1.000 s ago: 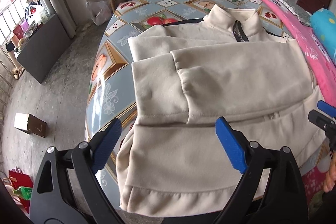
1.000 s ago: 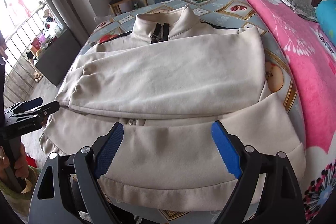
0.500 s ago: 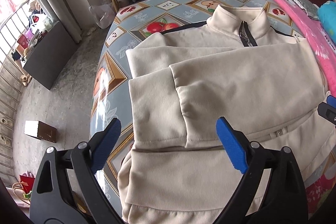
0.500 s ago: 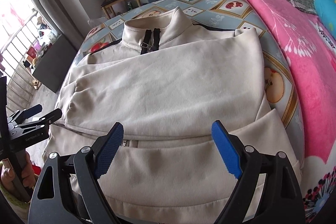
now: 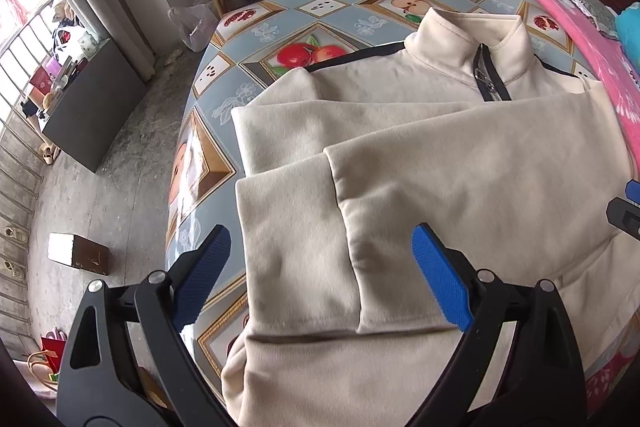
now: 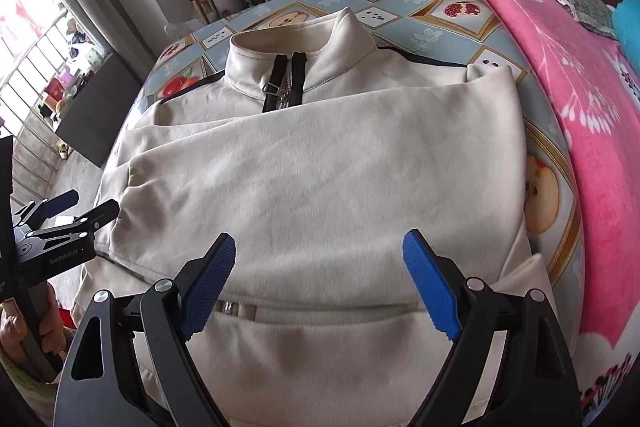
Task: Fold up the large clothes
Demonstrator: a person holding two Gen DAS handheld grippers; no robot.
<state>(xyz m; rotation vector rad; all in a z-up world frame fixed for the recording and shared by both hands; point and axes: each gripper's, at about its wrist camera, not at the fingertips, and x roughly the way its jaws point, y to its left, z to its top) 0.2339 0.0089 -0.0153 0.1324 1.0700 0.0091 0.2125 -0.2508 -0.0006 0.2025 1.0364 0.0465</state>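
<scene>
Now the cream jacket (image 6: 320,179) lies beneath both empty, wide-open grippers, left (image 5: 320,279) and right (image 6: 320,283).

Jacket (image 5: 460,163) hem cut off by bottom edge, both views. Lower front hidden under folded sleeves. Right tool (image 5: 628,207): only tips show at left view's right edge. Left tool (image 6: 68,211): partly cut by right view's left edge; hand (image 6: 24,335) on it mostly out of frame. Surface (image 5: 224,83) largely covered by jacket. Clutter by window too small to tell.
</scene>
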